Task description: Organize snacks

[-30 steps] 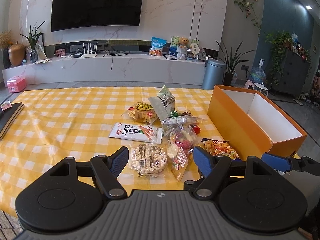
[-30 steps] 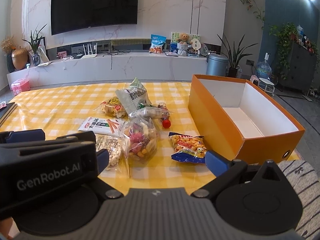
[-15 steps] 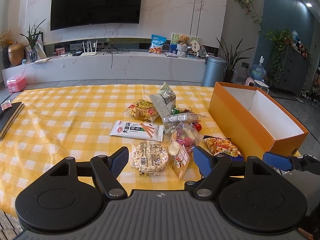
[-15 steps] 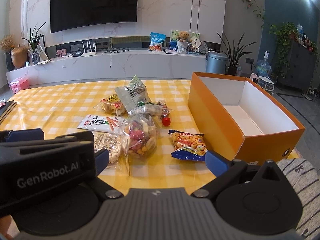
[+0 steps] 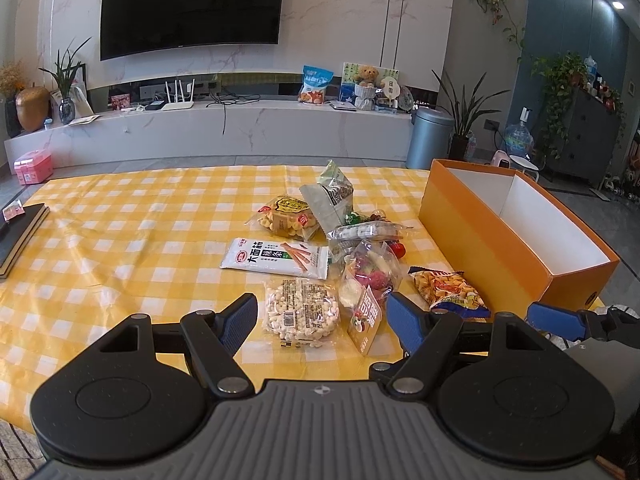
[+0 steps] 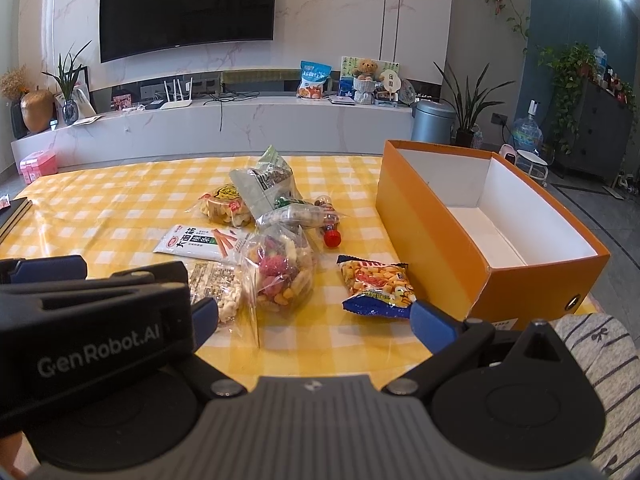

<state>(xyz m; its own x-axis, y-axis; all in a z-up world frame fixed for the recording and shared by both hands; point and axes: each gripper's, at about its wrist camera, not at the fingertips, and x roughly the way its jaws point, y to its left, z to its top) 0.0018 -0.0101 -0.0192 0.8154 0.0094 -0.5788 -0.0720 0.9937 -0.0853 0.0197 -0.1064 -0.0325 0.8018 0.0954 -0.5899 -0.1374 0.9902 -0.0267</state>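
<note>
Two grippers hover at the frame's bottom edge, the left gripper (image 5: 322,316) and right gripper (image 6: 314,314) both spread wide, pinching nothing. Beyond them, mid-frame, snack packets (image 5: 298,308) cluster on the checked tablecloth (image 5: 120,240); further right sits the orange box (image 6: 440,236).

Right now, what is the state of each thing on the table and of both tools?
Orange box: open, empty inside, upright on the table.
Chip bag: sealed, lying flat beside the box.
Clear candy bag: closed, full, on the table.
White snack packet: sealed, lying flat.
Left gripper: jaws open, holding nothing.
Right gripper: jaws open, holding nothing.
</note>
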